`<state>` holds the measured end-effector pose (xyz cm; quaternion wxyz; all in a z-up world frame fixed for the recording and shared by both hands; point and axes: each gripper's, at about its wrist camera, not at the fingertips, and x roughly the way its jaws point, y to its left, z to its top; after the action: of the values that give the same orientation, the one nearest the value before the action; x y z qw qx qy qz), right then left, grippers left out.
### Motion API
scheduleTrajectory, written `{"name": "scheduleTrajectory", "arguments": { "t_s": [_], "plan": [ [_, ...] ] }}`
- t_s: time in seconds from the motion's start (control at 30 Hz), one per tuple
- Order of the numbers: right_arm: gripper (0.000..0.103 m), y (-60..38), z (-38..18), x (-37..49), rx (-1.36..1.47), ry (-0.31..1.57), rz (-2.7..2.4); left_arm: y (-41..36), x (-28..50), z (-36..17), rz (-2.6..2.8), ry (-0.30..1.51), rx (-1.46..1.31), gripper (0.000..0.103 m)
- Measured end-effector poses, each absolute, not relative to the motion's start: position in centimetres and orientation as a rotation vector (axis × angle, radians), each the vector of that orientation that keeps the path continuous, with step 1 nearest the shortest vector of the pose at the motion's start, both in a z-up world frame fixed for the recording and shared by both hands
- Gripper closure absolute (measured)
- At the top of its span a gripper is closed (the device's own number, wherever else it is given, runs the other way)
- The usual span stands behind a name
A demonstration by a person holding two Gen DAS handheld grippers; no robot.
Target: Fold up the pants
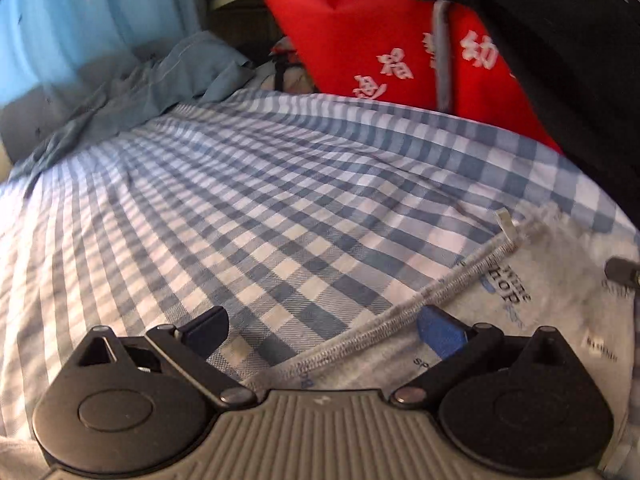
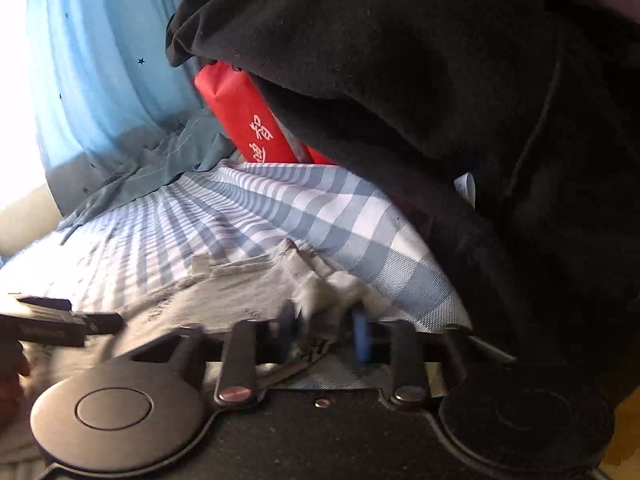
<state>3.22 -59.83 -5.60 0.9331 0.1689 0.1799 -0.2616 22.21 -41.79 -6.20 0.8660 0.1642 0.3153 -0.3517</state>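
While grey pants [image 1: 500, 300] lie on a checked sheet [image 1: 240, 200], left gripper [image 1: 324, 330] rests spread wide over their waistband [image 1: 404, 312] | right gripper [image 2: 324, 336] pinches the pants' edge | red bag [image 1: 360, 40] behind.

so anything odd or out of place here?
Mostly no. The grey pants lie flat on the checked sheet, but their corner at the right gripper is bunched up, and a black garment hangs overhead.
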Motion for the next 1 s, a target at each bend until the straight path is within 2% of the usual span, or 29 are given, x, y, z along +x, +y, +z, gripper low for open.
{"name": "scheduleTrajectory", "arguments": {
  "t_s": [0.03, 0.07, 0.17, 0.3, 0.4, 0.53, 0.7, 0.77, 0.83, 0.87, 0.9, 0.93, 0.97, 1.0],
  "plan": [
    [0.094, -59.9, -5.7, 3.2, 0.359, 0.356, -0.524, -41.6, 22.4, -5.8, -0.727, 0.667, 0.321, 0.001],
    [0.096, -59.7, -5.8, 3.2, 0.351, 0.345, -0.52, -41.4, 22.5, -5.4, -0.725, 0.673, 0.293, 0.001],
    [0.097, -58.0, -5.6, 3.3, 0.227, 0.32, -0.524, -41.1, 23.0, -3.1, -0.838, 0.727, 0.151, 0.001],
    [0.097, -55.5, -5.1, 3.4, 0.049, 0.309, -0.523, -43.1, 24.1, -1.0, -1.096, 0.937, -0.052, 0.001],
    [0.097, -53.7, -4.8, 3.7, -0.067, 0.307, -0.521, -46.2, 24.8, -1.8, -1.216, 1.131, -0.116, 0.001],
    [0.097, -51.7, -4.8, 4.0, -0.204, 0.319, -0.506, -48.5, 25.1, -3.6, -1.212, 1.296, -0.206, 0.001],
    [0.097, -49.4, -5.5, 4.5, -0.36, 0.344, -0.483, -48.1, 23.8, -3.1, -1.217, 1.267, -0.232, 0.001],
    [0.097, -48.8, -5.6, 4.8, -0.399, 0.347, -0.473, -48.5, 23.4, -2.9, -1.17, 1.235, -0.17, 0.006],
    [0.098, -48.4, -5.8, 4.8, -0.414, 0.349, -0.467, -49.2, 23.6, -2.8, -1.118, 1.241, -0.123, 0.032],
    [0.098, -48.2, -5.9, 4.8, -0.417, 0.351, -0.464, -49.0, 23.6, -2.8, -1.106, 1.246, -0.129, 0.039],
    [0.098, -47.9, -5.8, 4.9, -0.423, 0.353, -0.461, -48.8, 23.8, -2.9, -1.089, 1.251, -0.142, 0.06],
    [0.098, -47.6, -5.8, 4.9, -0.432, 0.353, -0.458, -48.5, 23.9, -2.8, -1.072, 1.26, -0.151, 0.088],
    [0.098, -47.2, -5.7, 5.0, -0.446, 0.352, -0.455, -48.1, 24.1, -2.8, -1.057, 1.266, -0.158, 0.096],
    [0.098, -46.8, -5.4, 4.9, -0.457, 0.351, -0.451, -47.6, 24.1, -2.5, -1.046, 1.264, -0.167, 0.097]
  ]
}}
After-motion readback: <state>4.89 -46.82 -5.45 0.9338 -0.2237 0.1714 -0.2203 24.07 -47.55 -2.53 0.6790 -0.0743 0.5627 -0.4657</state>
